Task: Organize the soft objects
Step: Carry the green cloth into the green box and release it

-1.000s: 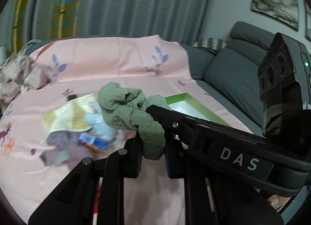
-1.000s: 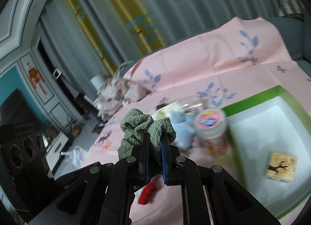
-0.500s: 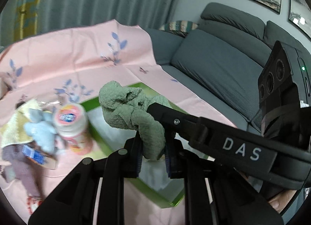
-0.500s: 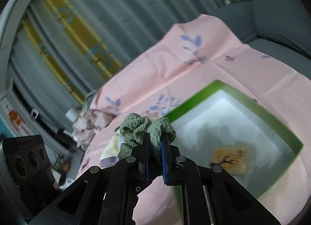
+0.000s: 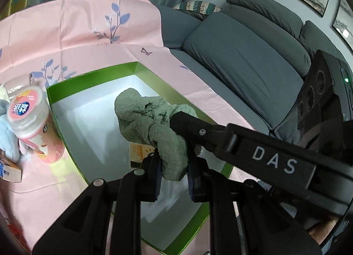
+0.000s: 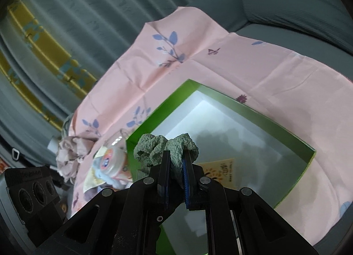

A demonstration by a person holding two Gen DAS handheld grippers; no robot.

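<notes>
Left claw (image 5: 174,173) is pinching the lower fold of the green cloth (image 5: 152,127), jaws just starting to open but pads still on the fabric. Right claw (image 6: 176,175) is pressed together on the same green cloth (image 6: 165,149), gripping another bunched fold; in the left wrist view its finger crosses in from the right and ends in the cloth.

Cloth hangs bunched between both claws, above the open green box (image 5: 92,74), not touching its white floor as far as I can tell. Box sits on the pink sheet (image 5: 77,25) draped over the grey sofa (image 5: 242,56). Inside the box: one small tan card (image 6: 220,170) lying flat on the floor, partly hidden behind the cloth in the left wrist view.

Outside the box, just beside its left wall: an upright pink jar (image 5: 33,122) with a white lid, touching a pale blue plush (image 5: 8,136). A small carton (image 5: 11,171) lies near the sheet's left edge, below the plush. A crumpled beige cloth (image 6: 70,153) lies further off on the sheet, seen in the right wrist view.

Grey curtain (image 6: 88,12) with a yellow band behind the sofa.
</notes>
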